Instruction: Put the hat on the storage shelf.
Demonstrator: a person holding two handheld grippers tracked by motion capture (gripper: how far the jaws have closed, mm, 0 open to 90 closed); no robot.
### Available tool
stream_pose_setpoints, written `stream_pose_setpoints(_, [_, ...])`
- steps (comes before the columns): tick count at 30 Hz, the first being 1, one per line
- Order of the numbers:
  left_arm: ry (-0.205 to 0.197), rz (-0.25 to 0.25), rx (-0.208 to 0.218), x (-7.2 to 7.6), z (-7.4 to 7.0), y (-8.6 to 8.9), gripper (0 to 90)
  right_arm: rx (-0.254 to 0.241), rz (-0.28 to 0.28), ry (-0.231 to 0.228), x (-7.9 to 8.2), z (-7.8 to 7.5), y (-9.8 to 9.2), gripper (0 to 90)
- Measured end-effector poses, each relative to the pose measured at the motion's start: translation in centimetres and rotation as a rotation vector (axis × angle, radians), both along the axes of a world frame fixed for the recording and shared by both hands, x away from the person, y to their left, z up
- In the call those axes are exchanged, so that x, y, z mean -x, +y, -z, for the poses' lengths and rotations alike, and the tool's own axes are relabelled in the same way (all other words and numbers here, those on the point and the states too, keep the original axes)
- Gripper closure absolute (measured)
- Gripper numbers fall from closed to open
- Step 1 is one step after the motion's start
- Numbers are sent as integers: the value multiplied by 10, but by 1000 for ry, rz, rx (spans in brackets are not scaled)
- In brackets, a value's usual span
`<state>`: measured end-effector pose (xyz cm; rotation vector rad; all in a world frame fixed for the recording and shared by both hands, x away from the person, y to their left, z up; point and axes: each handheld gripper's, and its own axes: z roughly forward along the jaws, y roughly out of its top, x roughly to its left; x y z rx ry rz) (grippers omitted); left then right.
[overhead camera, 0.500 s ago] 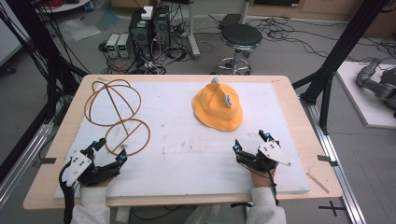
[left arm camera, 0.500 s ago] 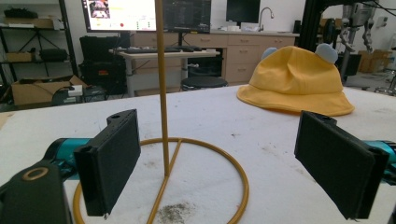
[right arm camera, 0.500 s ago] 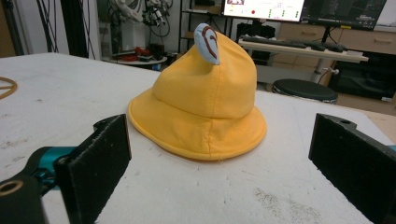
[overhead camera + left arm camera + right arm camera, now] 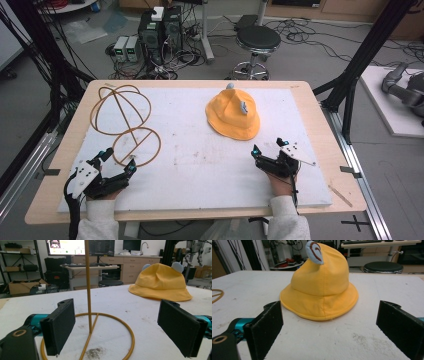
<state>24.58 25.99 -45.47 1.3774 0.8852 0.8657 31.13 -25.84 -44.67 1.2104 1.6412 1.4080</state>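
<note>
High view: yellow fabric bucket hat w/ small grey ears [image 4: 232,114] lies on white board [image 4: 210,165], far centre-right; tan wire stand w/ round ring base [image 4: 125,125] stands far left. Left gripper [image 4: 117,162] w/ jaws wide apart sits just beside ring base; right gripper [image 4: 268,149], jaws also spread, sits near hat brim, holding 0 items.

From above I see the yellow hat [image 4: 232,114] toward the far right of the white board [image 4: 200,165]. Well to the hat's left stands the wire stand [image 4: 125,125]. My right gripper [image 4: 267,150] rests near the hat's front brim, jaws apart; my left gripper [image 4: 119,161] sits just beside the stand's base ring, jaws spread.
</note>
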Motion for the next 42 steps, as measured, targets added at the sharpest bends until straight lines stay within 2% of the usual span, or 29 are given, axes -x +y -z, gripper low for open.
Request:
stream_pose_setpoints(6, [7,4,8,-1,0,1,150,38,-34,-5,-1,-14,8,122])
stream_pose_setpoints(7, [8,2,7,-1,0,1,149,47,-46,-31,-1,-22,11,122])
stream_pose_setpoints(10, [8,4,8,-1,0,1,150,58,-44,-53,-5,-32,13,122])
stream_pose_setpoints(13, [12,10,17,-1,0,2,149,54,-25,-42,-14,-37,15,122])
stream_pose_setpoints(28, [14,10,13,-1,0,1,149,86,20,-30,-41,-38,19,132])
stream_pose_setpoints(34, [16,11,14,-1,0,2,149,114,8,-38,-54,-42,29,137])
stream_pose_setpoints(38, [18,11,26,-2,0,2,149,140,4,-16,-64,-45,39,137])
stream_pose_setpoints(42, [20,11,20,-2,0,2,149,142,12,-14,-69,-45,44,138])
